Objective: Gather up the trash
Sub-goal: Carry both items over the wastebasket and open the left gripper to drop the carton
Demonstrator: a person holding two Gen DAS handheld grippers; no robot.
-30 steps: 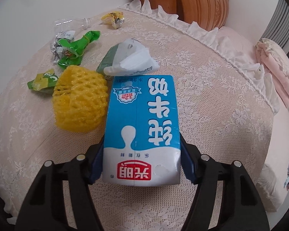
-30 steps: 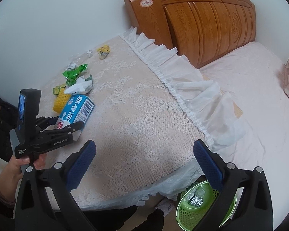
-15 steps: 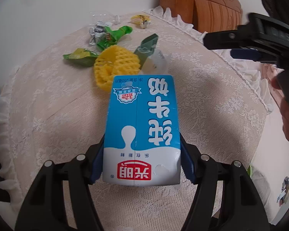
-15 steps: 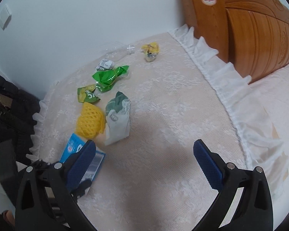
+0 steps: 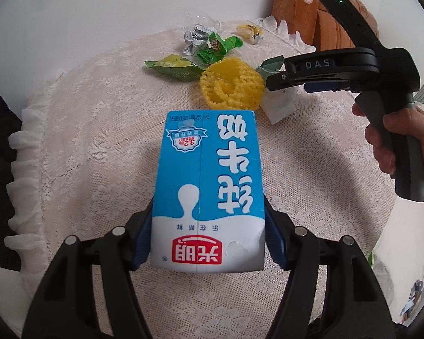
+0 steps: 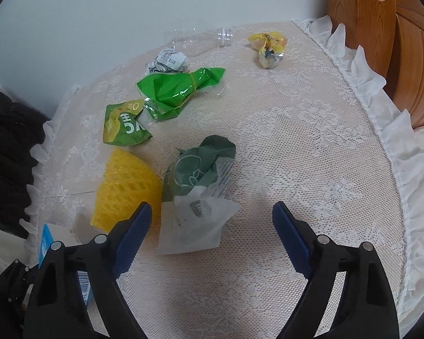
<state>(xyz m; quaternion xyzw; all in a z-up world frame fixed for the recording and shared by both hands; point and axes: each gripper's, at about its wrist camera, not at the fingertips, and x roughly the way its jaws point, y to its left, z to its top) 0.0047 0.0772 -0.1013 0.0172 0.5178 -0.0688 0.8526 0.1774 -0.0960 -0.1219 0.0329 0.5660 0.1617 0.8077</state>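
Holding, left tool (image 5: 207, 240): clenched on a blue and white milk carton (image 5: 209, 189), its blue pads pressed against the two side walls near the carton's base; the carton points away from the camera, above the lace-covered surface (image 5: 104, 141).
Right tool (image 6: 212, 226): released, jaws spread wide, hovering low over a crumpled green and white bag (image 6: 196, 197) that lies between the two pads without touching either.
Foam net: a yellow foam fruit net (image 6: 125, 192) lies just left of that bag, touching it, and partly behind the right tool's left pad.
Other trash: a green snack packet (image 6: 124, 125), a bright green wrapper (image 6: 175, 91), a crumpled silver wrapper (image 6: 168, 62), a clear plastic bottle (image 6: 200, 39) and a yellow wrapper (image 6: 268, 46) lie scattered farther back, toward the white wall.
Surroundings: a wooden headboard (image 6: 381, 42) stands at the right, past the cloth's frilled edge.
Hand: the person's right hand (image 5: 404, 147) grips the right tool's handle.
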